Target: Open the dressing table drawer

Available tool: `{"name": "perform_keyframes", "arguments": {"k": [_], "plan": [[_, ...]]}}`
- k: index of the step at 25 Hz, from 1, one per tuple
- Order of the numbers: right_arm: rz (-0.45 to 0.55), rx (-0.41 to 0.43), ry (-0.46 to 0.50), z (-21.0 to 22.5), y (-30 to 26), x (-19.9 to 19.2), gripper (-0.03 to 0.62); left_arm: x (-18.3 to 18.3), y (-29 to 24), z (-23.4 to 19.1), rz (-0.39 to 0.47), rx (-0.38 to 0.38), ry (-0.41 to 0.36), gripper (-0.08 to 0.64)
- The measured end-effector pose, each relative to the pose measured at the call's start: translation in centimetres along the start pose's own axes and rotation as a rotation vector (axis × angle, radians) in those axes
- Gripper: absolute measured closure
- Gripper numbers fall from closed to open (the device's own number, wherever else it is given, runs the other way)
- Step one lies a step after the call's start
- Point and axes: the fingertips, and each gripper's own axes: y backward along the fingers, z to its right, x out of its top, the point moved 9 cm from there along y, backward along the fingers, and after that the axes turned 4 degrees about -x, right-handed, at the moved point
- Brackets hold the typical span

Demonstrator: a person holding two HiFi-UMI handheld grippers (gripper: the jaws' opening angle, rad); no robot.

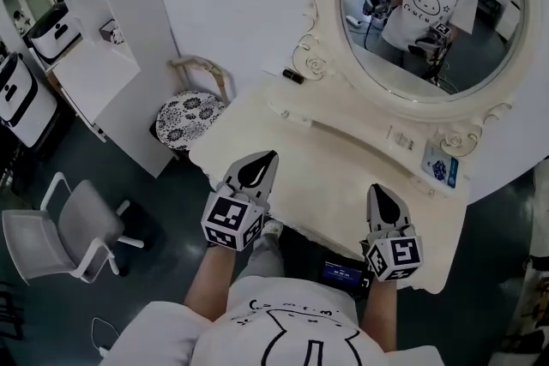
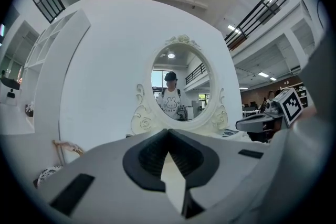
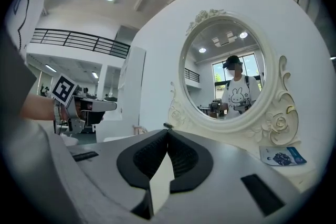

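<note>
Far to the left of our left tool, a grey office chair (image 1: 73,227) stands on the floor. Nearer, just left of it and ahead, is a round stool with a black-and-white flower seat (image 1: 190,110). Our left tool (image 1: 272,156) is closed tight with nothing in it. It hangs over the cream dressing table counter (image 1: 326,167). Our right tool (image 1: 378,188), beside it, is closed and empty too. Ahead of both tools is a big round mirror in a curly cream frame (image 1: 429,101). A small blue and white card (image 1: 440,169) lies ahead and right of the right tool. We cannot see the drawer. Only the counter's top shows under our tools.
</note>
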Motion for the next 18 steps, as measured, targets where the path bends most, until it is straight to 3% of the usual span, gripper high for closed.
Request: {"name": "perform_keyframes", "arguments": {"k": [18], "plan": [[-0.075, -0.178, -0.081, 4.8, -10.7, -1.4, 0.578, -3.8, -13.3, -11.1, -0.129, -0.119, 0.099, 0.543]]}}
